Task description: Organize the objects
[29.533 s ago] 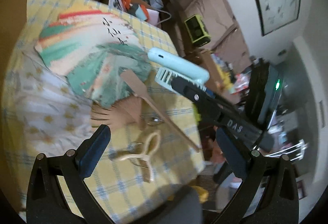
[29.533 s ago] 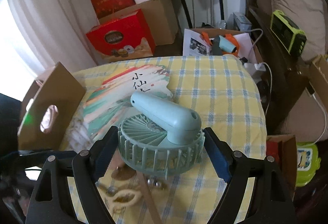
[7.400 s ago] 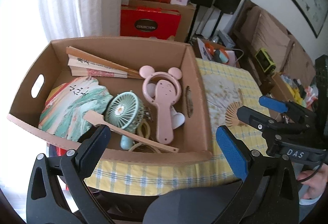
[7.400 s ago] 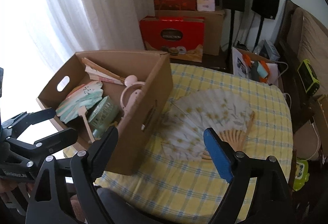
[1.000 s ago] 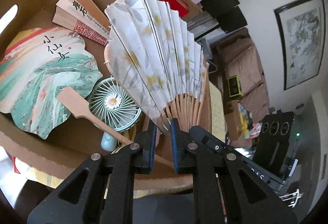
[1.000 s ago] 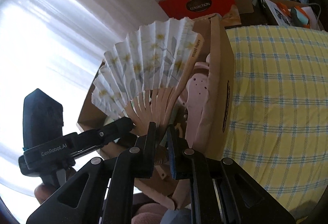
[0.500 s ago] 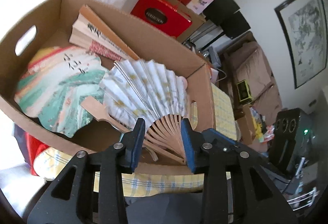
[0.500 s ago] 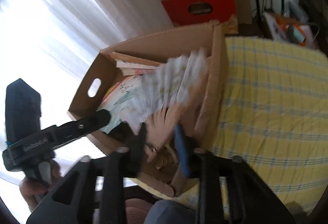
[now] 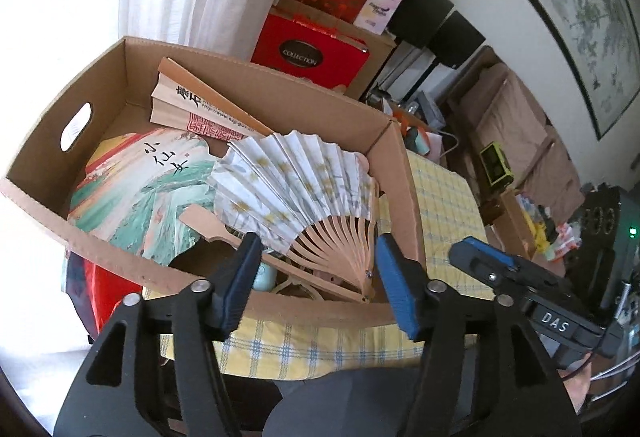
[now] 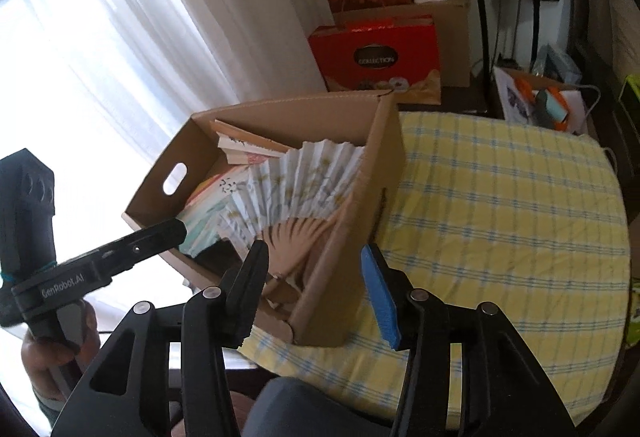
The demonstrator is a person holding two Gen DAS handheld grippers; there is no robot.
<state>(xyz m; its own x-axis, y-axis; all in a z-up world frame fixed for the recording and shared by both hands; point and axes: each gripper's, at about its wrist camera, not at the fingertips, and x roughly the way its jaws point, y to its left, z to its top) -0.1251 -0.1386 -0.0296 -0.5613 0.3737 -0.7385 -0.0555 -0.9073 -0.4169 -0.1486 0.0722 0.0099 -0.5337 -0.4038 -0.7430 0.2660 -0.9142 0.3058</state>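
Both your grippers are let go right now. The left gripper [image 9: 316, 277] has just been opening and its blue pads sit either side of the fan's pivot end without touching it, so nothing is held. Same story for the right gripper [image 10: 314, 283]: jaws just been opening, only the box corner and the fan's ribs showing in the gap below them, no grip.

The paper fan [image 9: 296, 193] is spread open in the box [image 9: 96, 249], lying on top of the other stuff. Its ribs run together at a pivot near the box's front right corner, straight ahead of and below your left gripper, with the pleats fanning away toward the back wall. That makes the left one nearer to it; the right comes in over the box's side wall [image 10: 352, 221], which would be in the way if you wanted another grab from there.

Under and beside the fan: a wooden paddle handle [image 9: 208, 225], the green painted fan [image 9: 136, 205] to its left, and a folded fan [image 9: 200, 105] against the back. Something pale teal [image 9: 264, 273] peeks out underneath, can't say what.

The checked cloth on the bench [image 10: 500, 205] looks bare from here, so I'd guess the sorting is about done. Behind that there's just red gift boxes [image 10: 376, 53] by the curtain.
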